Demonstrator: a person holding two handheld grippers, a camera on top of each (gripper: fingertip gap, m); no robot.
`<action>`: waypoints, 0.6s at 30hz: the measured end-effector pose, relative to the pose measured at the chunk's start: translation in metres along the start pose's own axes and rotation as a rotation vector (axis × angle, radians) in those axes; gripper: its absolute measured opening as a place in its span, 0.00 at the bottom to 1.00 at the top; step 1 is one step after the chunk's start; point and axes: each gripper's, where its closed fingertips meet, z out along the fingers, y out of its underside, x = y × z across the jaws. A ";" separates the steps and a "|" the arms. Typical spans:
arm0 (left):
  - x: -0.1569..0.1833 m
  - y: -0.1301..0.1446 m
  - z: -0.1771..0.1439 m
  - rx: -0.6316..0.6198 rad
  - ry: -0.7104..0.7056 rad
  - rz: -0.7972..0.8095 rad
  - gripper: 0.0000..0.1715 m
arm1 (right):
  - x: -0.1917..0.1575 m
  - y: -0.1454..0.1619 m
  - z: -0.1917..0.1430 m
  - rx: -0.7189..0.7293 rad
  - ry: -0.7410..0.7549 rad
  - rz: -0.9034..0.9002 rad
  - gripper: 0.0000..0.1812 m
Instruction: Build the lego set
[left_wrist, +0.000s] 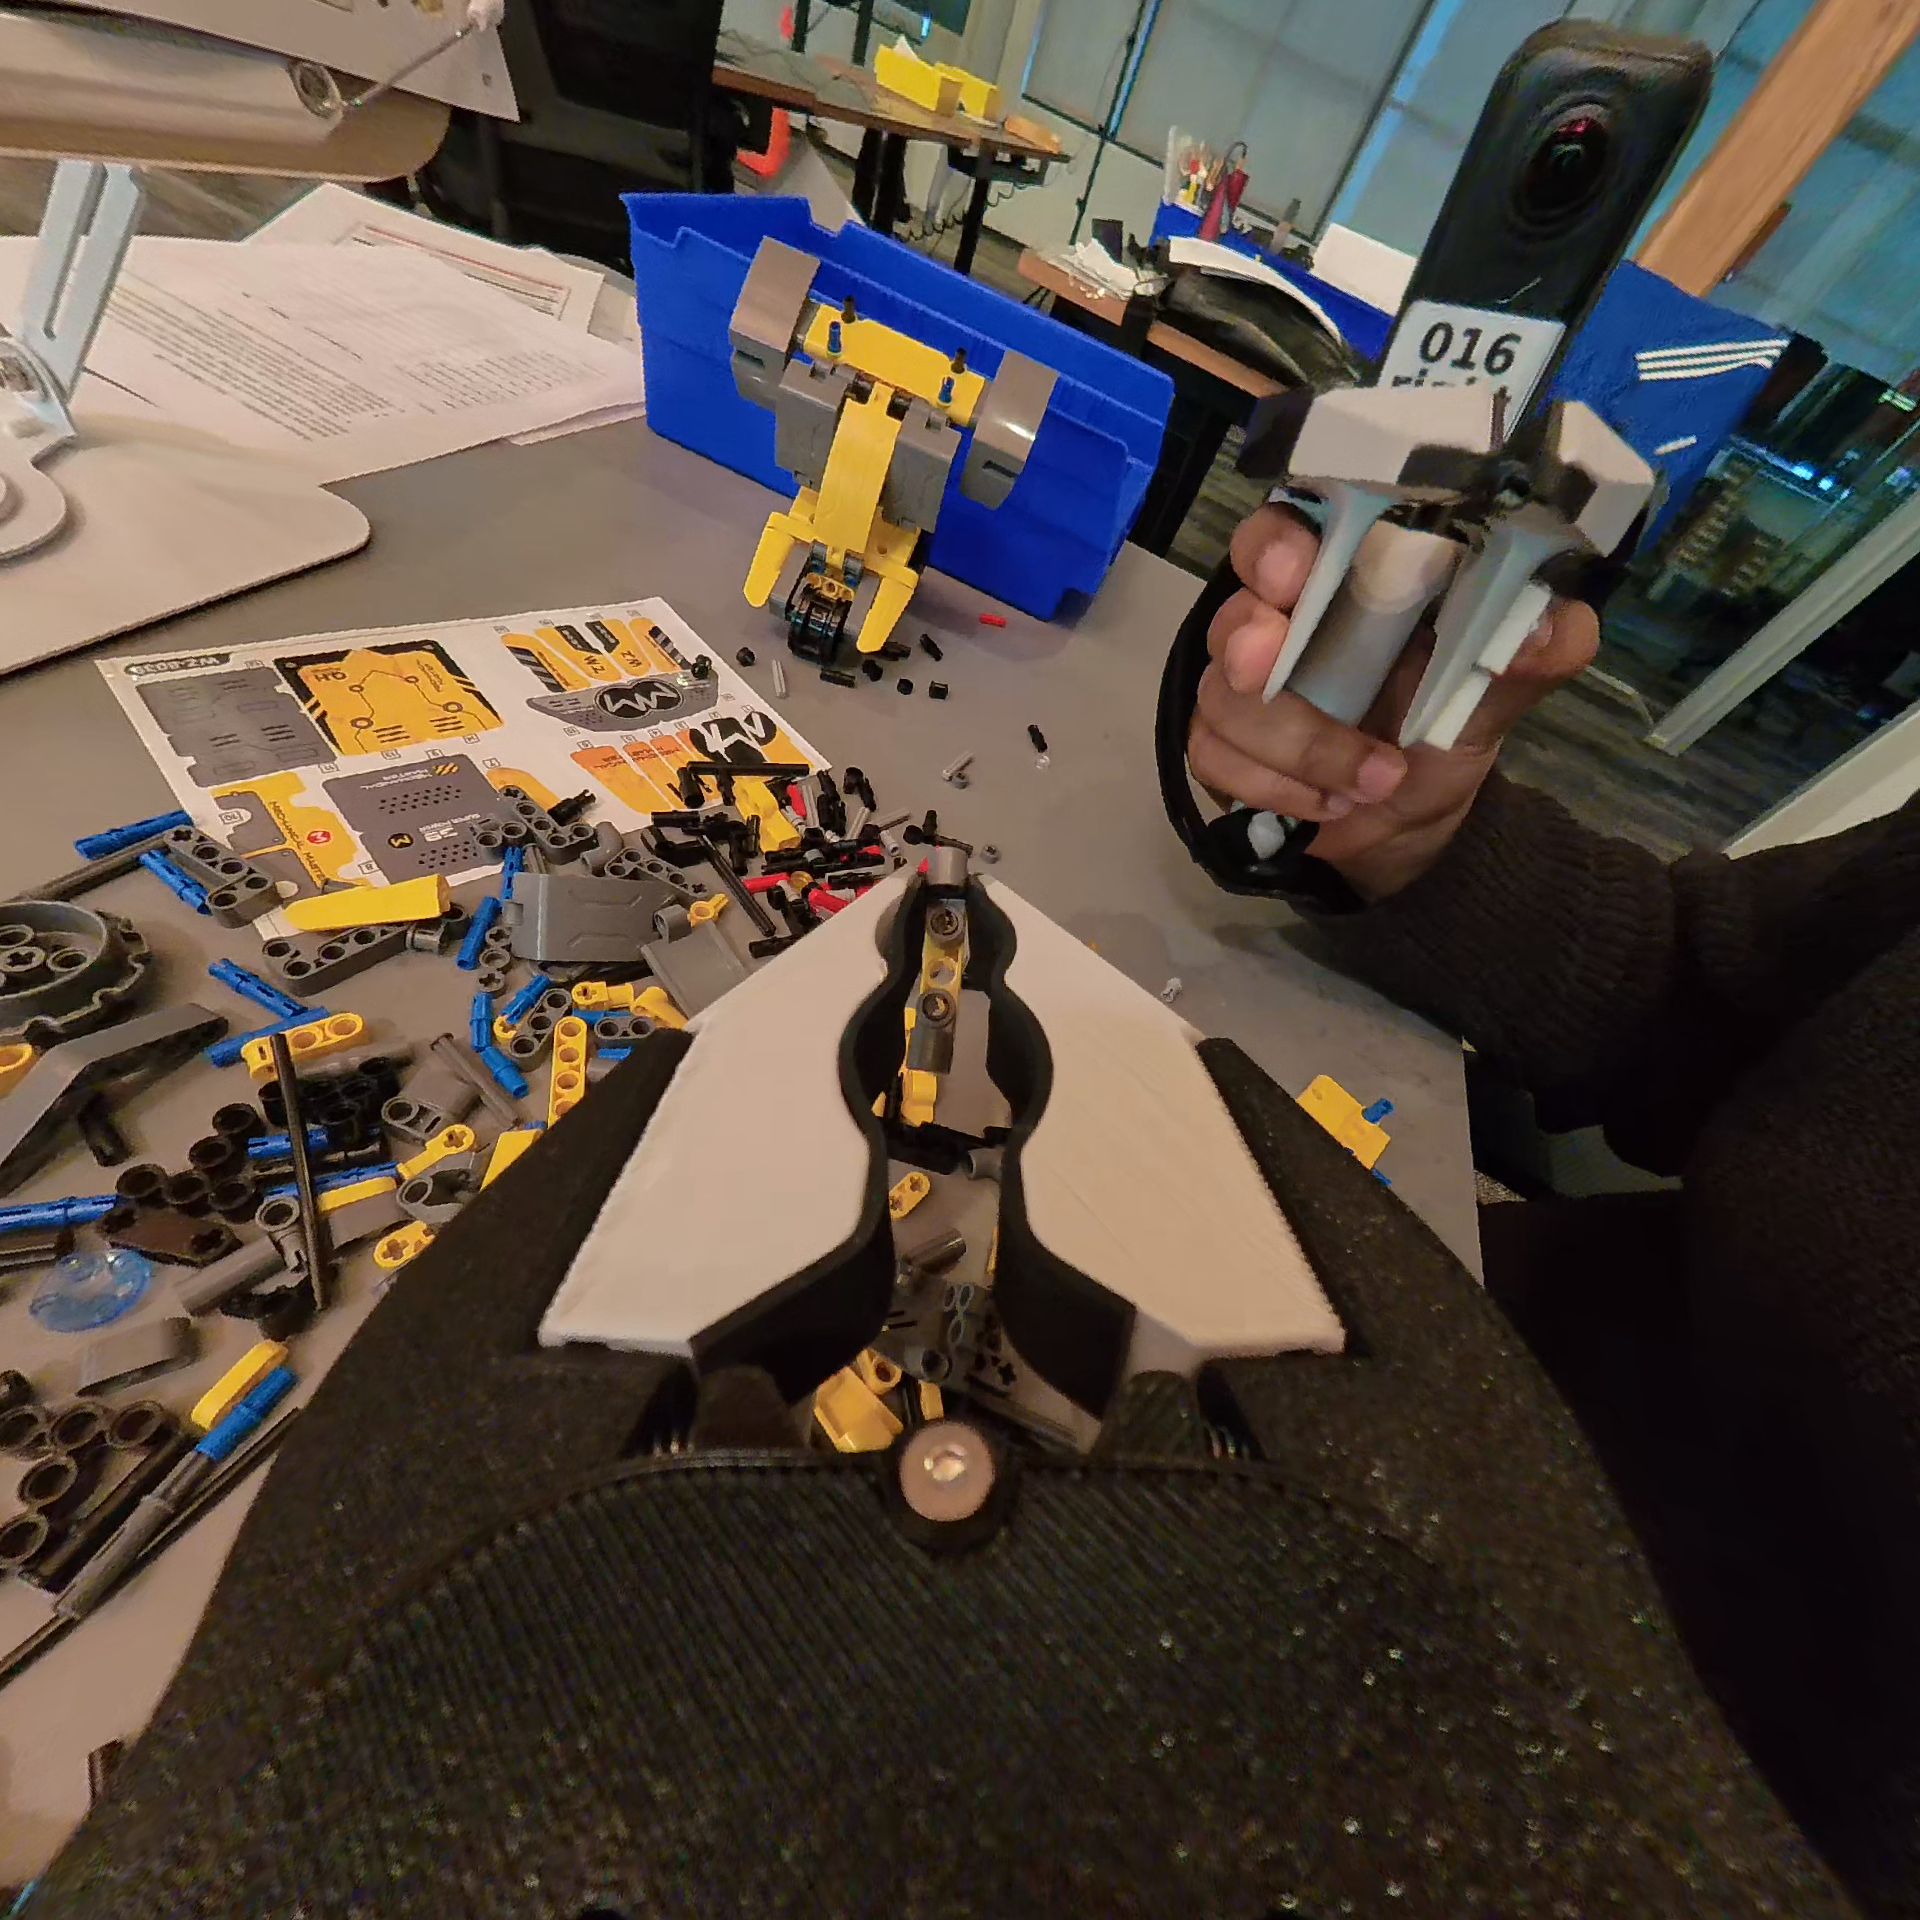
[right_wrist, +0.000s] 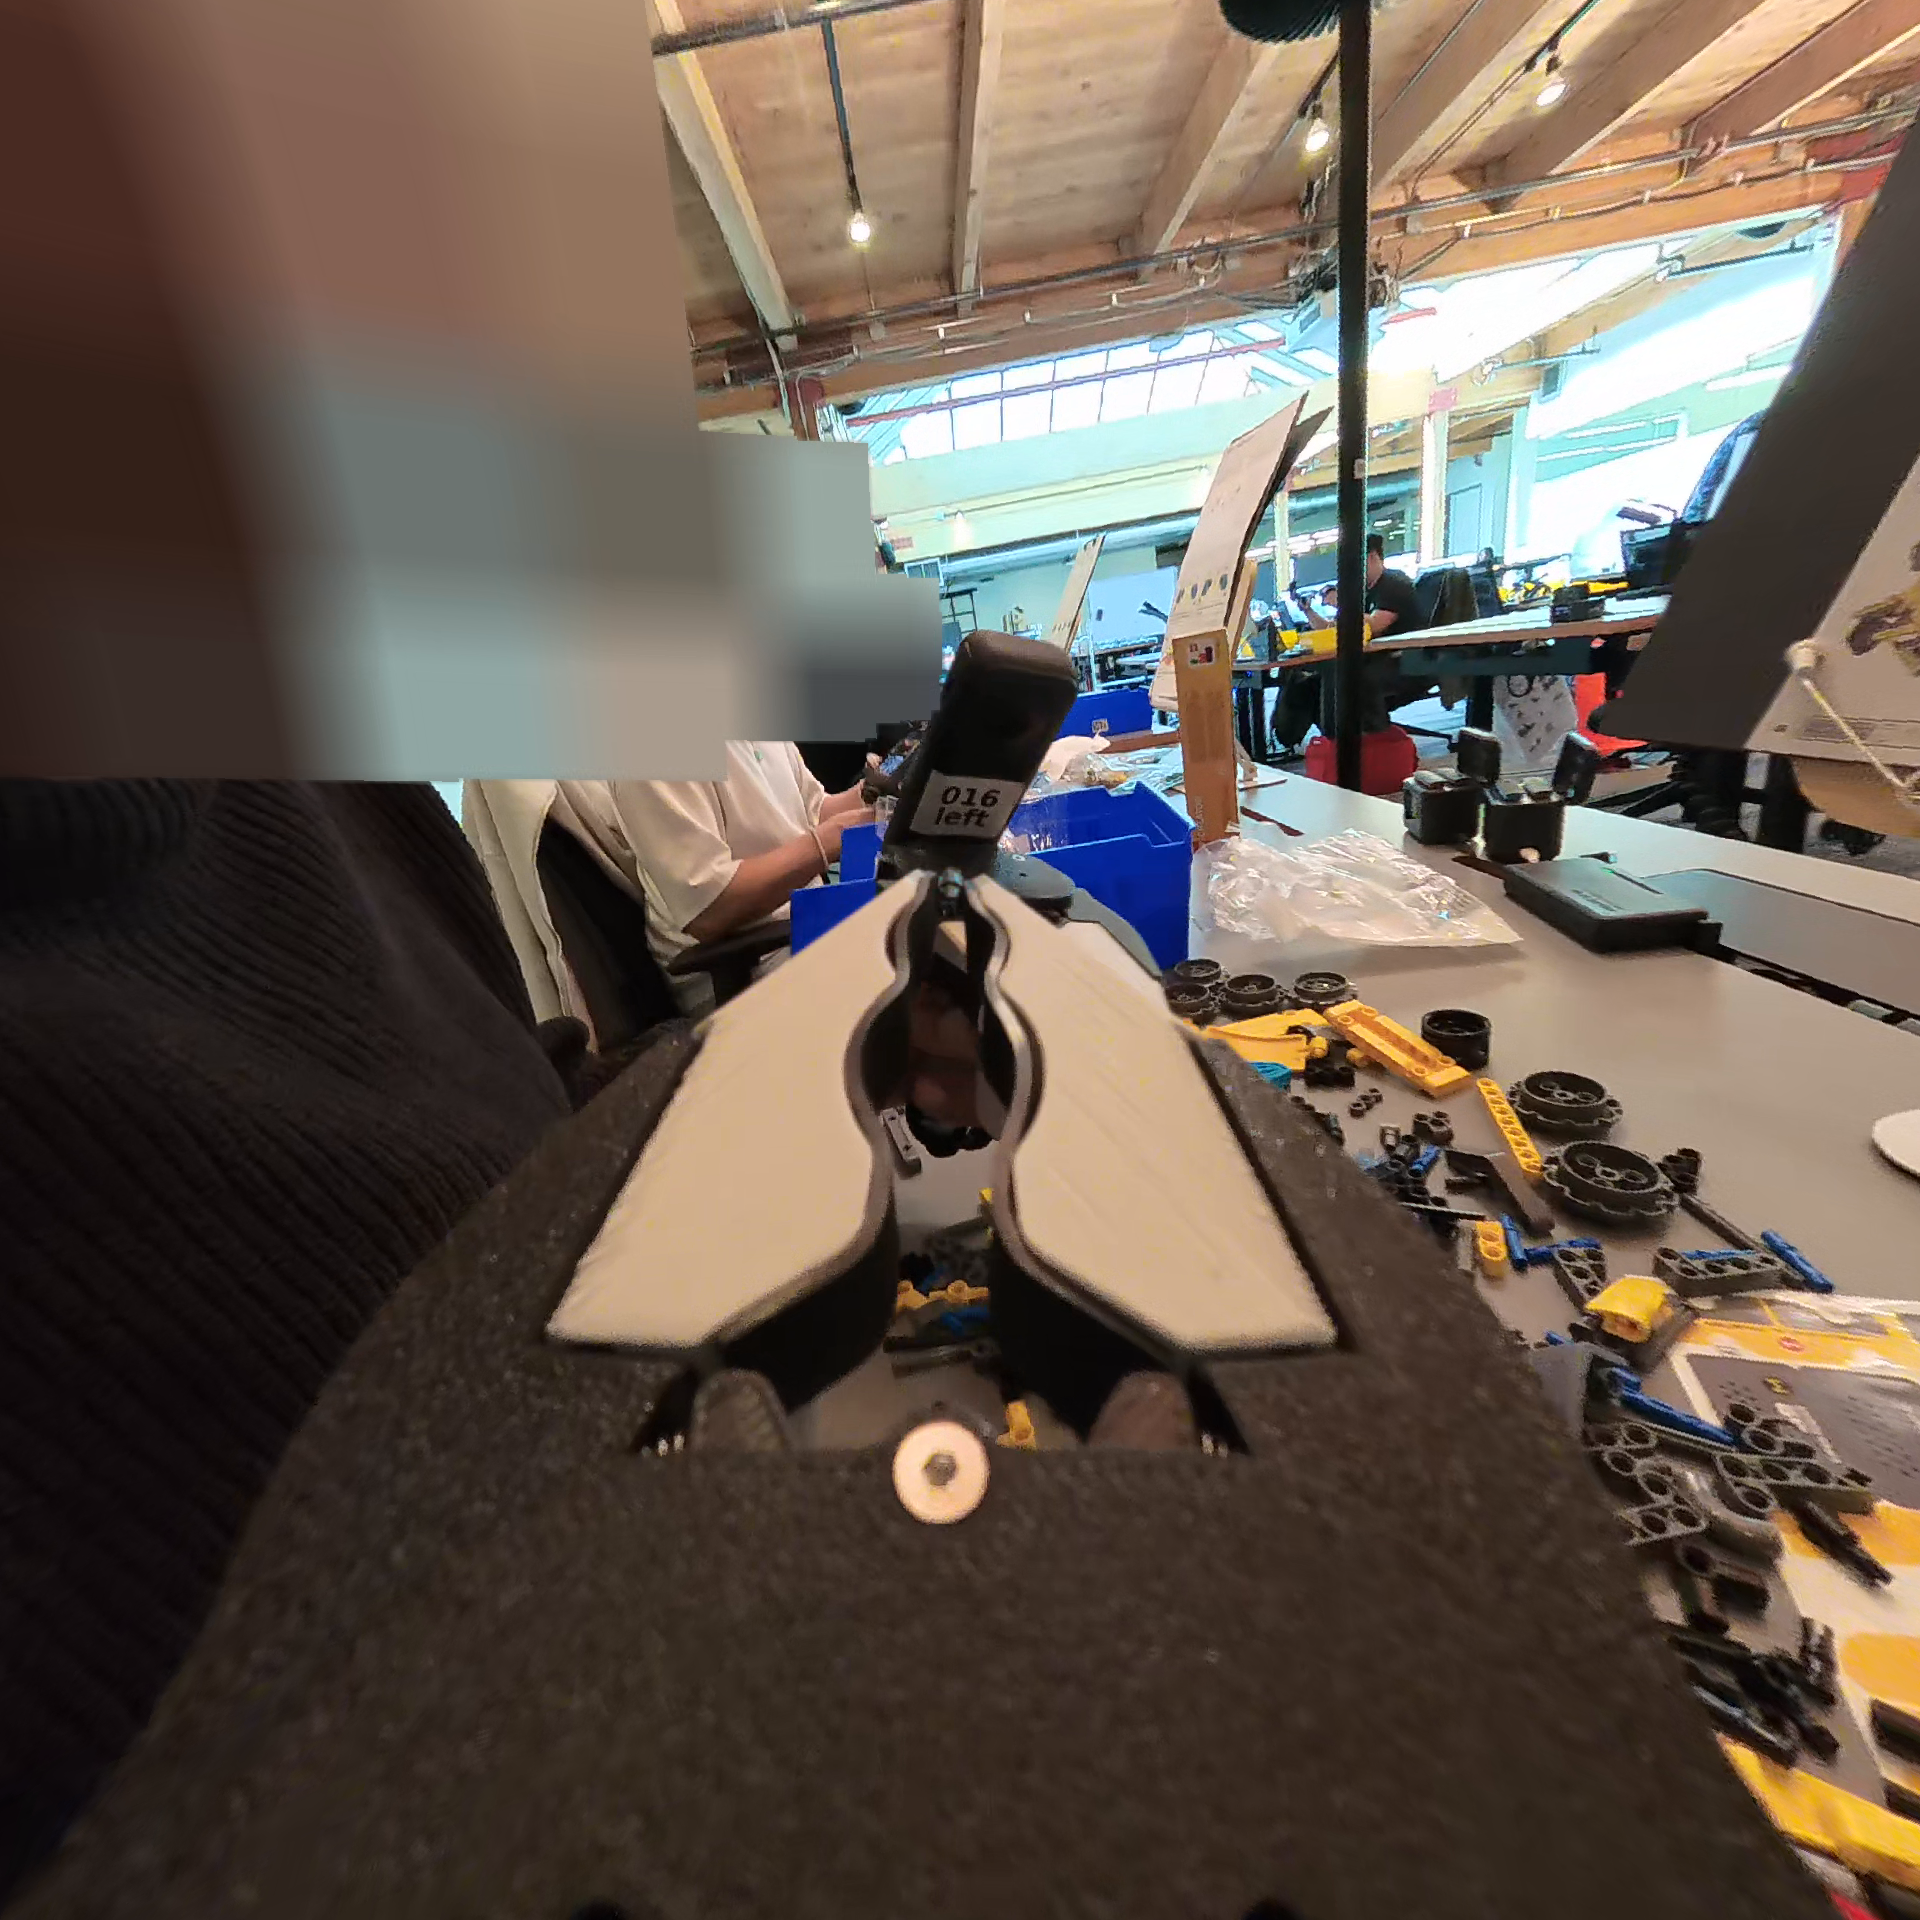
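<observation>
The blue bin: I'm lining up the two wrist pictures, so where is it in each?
Left wrist view: blue bin at upper centre, behind the yellow model.
Right wrist view: a blue bin at centre, just beyond the jaws; likely the same one.
Shared landmark: the sticker sheet.

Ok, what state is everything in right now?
left gripper: shut on yellow-grey piece
right gripper: tips close together, grip unclear
yellow model: partly built, propped against blue bin
sticker sheet: flat, partly under loose parts
plastic bag: crumpled, lying on the table
</observation>
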 end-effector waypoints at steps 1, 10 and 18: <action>0.000 0.000 0.000 0.001 0.001 0.000 0.02 | -0.001 0.002 0.001 -0.007 -0.002 -0.001 0.03; 0.002 0.001 0.000 -0.005 0.013 -0.005 0.02 | -0.002 0.003 0.003 -0.005 -0.017 0.024 0.03; 0.003 0.002 0.002 -0.013 0.022 -0.008 0.02 | -0.003 -0.001 0.001 0.007 -0.010 0.025 0.03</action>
